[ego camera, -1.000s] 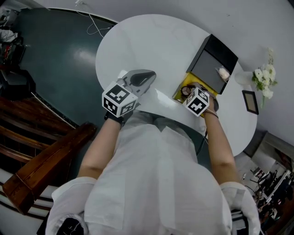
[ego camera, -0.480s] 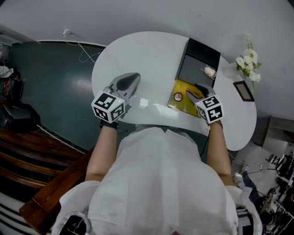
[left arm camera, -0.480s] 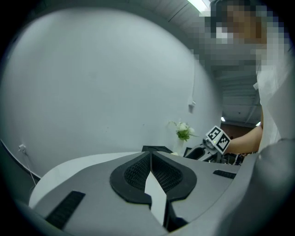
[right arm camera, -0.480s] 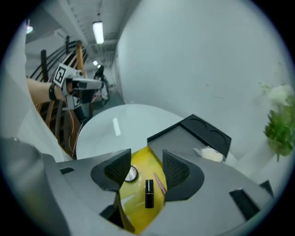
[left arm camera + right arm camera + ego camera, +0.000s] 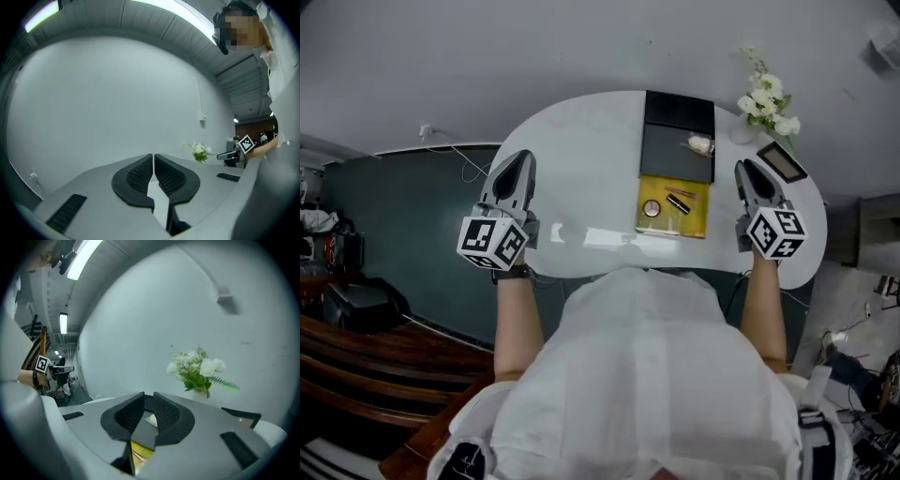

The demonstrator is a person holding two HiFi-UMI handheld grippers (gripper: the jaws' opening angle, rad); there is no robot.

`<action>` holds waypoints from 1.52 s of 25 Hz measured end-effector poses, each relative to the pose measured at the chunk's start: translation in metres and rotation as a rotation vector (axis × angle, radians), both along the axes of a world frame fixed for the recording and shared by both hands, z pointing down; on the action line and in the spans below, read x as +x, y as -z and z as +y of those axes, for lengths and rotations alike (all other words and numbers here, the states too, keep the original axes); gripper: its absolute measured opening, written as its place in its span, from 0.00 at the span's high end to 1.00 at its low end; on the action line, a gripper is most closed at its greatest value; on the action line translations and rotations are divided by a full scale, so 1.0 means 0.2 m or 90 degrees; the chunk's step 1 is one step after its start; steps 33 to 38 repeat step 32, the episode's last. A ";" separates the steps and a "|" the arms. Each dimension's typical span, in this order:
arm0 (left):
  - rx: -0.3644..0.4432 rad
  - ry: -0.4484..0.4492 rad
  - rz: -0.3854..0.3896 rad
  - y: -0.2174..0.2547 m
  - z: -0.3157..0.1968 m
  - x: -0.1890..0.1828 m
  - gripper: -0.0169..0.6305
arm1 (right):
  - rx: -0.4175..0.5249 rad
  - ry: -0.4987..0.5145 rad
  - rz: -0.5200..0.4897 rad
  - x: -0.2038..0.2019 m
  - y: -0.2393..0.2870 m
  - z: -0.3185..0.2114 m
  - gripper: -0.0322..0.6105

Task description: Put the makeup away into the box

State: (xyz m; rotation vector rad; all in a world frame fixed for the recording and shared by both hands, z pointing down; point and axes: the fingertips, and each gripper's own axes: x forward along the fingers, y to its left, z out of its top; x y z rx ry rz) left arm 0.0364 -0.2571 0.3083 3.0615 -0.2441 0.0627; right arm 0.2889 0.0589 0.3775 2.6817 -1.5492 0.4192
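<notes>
**Makeup lying in the box, both grippers held clear**

The left gripper (image 5: 517, 161) is held above the left side of the table (image 5: 581, 150), with its jaws pressed together and nothing between them. The right gripper (image 5: 744, 171) is held just right of the box (image 5: 699, 223). Its jaws have just been closing and are seen a narrow slit apart, with nothing caught between them.

A round compact (image 5: 651, 208) and a lipstick (image 5: 679, 203) are seen lying in the box's yellow tray, just in front of the open black lid (image 5: 673, 157). A small cream thing (image 5: 700, 143) is seen on the lid; what it is cannot be told.

The putting-in step is judged done or nearly so, since no makeup is seen loose on the table. If the cream thing counts as makeup, the right gripper's jaws need to be opened wider and lowered onto it. Otherwise the lid's far edge is to be taken and folded over the tray, without the lipstick being knocked.
</notes>
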 end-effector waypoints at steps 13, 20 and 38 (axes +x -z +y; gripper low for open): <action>0.029 0.033 0.037 0.16 0.02 0.00 0.93 | 0.039 -0.061 0.085 0.06 0.23 0.30 0.94; 0.033 0.017 0.030 0.16 0.06 0.07 0.93 | 0.038 -0.064 0.081 0.09 0.21 0.33 0.94; 0.026 0.000 0.014 0.12 0.08 0.15 0.93 | 0.040 -0.052 0.067 0.11 0.17 0.29 0.94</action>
